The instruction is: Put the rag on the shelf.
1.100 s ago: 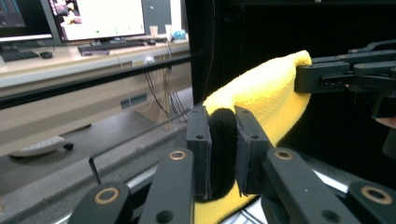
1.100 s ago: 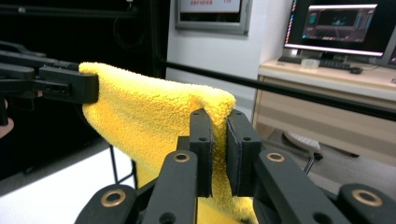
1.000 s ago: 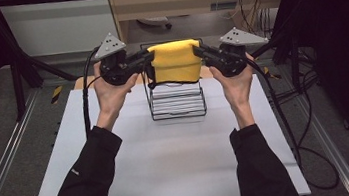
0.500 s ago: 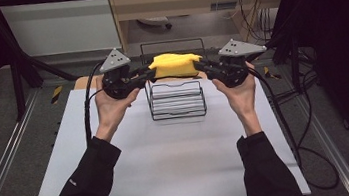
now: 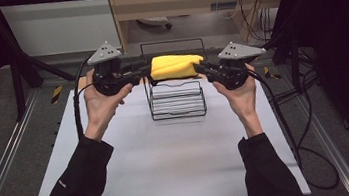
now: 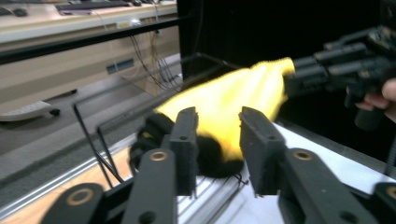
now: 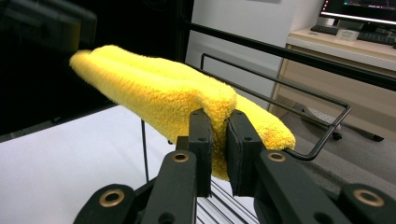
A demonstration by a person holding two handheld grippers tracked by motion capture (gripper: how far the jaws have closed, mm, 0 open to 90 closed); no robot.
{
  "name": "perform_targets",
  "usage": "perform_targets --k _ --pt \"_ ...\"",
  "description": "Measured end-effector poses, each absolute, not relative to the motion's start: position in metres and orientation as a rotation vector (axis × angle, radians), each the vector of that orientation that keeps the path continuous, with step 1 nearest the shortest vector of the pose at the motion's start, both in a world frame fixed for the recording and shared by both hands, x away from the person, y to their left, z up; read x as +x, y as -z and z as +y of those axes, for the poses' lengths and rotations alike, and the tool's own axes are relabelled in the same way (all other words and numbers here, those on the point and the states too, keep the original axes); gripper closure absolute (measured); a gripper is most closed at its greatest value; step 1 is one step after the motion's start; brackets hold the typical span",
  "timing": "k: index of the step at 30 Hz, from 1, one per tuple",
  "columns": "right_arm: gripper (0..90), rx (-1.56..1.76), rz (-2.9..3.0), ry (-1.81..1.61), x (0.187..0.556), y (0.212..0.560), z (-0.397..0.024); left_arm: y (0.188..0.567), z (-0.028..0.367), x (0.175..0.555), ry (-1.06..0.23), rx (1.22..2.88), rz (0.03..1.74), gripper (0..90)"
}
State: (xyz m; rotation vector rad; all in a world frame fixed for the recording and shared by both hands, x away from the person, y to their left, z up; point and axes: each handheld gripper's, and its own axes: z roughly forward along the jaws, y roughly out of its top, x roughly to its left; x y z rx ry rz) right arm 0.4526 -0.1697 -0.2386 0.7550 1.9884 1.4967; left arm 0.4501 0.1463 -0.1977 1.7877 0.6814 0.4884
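High view is showing the white table (image 5: 170,164) stretching across the middle of the scene, with the person's two dark-sleeved forearms coming in from the bottom edge. Toward the far side of the table a black wire rack (image 5: 177,100) is standing upright, its thin rods forming a basket with a taller loop at the back. Above the rack a folded yellow cloth (image 5: 176,66) is hanging level between the two grippers, clear of the table and sitting just over the rack's top edge.

The right gripper (image 5: 203,69) is pinching the cloth's right end. In the right gripper view its two black jaws (image 7: 218,140) are standing nearly together with a fold of the yellow cloth (image 7: 187,102) squeezed between the pads, and the wire rack (image 7: 299,112) is showing behind and below.

The left gripper (image 5: 145,70) is sitting at the cloth's left end. Its jaws have just been opening; in the left gripper view (image 6: 217,140) they are standing apart with a visible gap on each side, the blurred yellow cloth (image 6: 233,100) lying between them without being pressed. The right gripper (image 6: 336,70) is appearing farther off in that view, holding the cloth's other end.
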Motion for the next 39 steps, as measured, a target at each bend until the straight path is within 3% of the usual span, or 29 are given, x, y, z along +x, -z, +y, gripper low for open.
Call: perform_targets --k 10,18,24,31,34,36,39 --pt "80.7 0.726 1.995 -1.482 0.451 0.242 -0.170 0.208 0.129 0.471 -0.392 1.893 0.729 89.8" --pt "74.3 0.704 2.041 -1.458 0.450 0.248 -0.171 0.227 0.127 0.471 -0.378 1.966 0.714 90.0" --pt "53.5 0.692 2.050 -1.471 0.443 0.245 -0.174 0.230 0.125 0.471 -0.409 1.977 0.712 90.0" --pt "45.7 0.704 2.045 -1.576 0.440 0.239 -0.179 0.239 0.123 0.474 -0.437 1.992 0.710 90.0" --pt "52.2 0.716 2.049 -1.588 0.440 0.239 -0.177 0.244 0.121 0.475 -0.440 2.002 0.716 90.0" --pt "67.1 0.743 2.088 -1.558 0.441 0.243 -0.174 0.249 0.120 0.476 -0.436 2.006 0.721 90.0" --pt "81.4 0.790 2.142 -1.535 0.447 0.253 -0.169 0.257 0.120 0.477 -0.434 2.000 0.723 90.0"
